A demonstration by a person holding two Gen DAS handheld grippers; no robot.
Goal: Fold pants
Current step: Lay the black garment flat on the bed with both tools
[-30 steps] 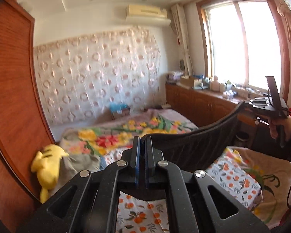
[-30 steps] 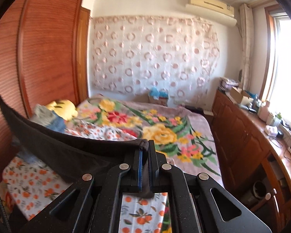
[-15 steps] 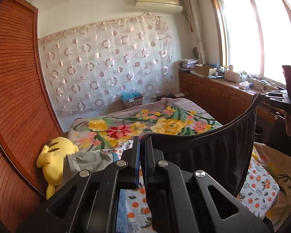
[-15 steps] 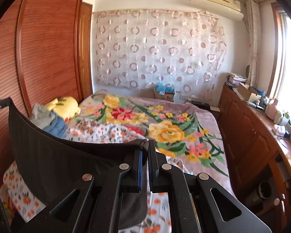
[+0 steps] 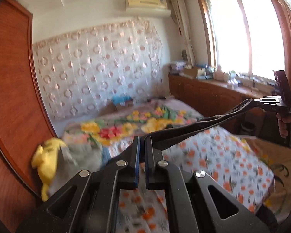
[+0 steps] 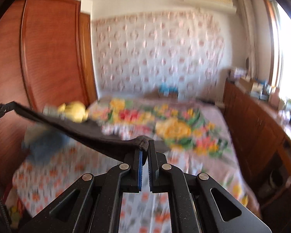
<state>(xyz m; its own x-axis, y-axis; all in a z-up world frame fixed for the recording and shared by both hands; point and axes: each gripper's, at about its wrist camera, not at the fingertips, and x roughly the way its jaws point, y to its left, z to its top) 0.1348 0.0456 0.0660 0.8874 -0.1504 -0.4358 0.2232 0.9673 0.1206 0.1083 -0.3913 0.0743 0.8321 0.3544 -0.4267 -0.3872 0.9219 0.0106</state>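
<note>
The black pants (image 5: 194,128) hang in the air above the bed, stretched nearly flat between both grippers. My left gripper (image 5: 142,138) is shut on one end of the pants. My right gripper (image 6: 144,145) is shut on the other end; it also shows at the right of the left wrist view (image 5: 269,104). In the right wrist view the pants (image 6: 73,128) run left to the left gripper (image 6: 0,110) at the frame's edge. Both views are blurred by motion.
Below lies a bed with an orange-print sheet (image 5: 213,155) and a floral blanket (image 6: 164,120). A yellow plush toy (image 5: 46,161) and grey clothes (image 5: 83,153) lie by the wooden wardrobe (image 5: 11,97). A wooden cabinet (image 6: 261,128) with clutter runs under the window.
The pants hung down as a wide sheet of cloth; now they are swung up and pulled nearly flat between the grippers. Both cameras are moving fast.
</note>
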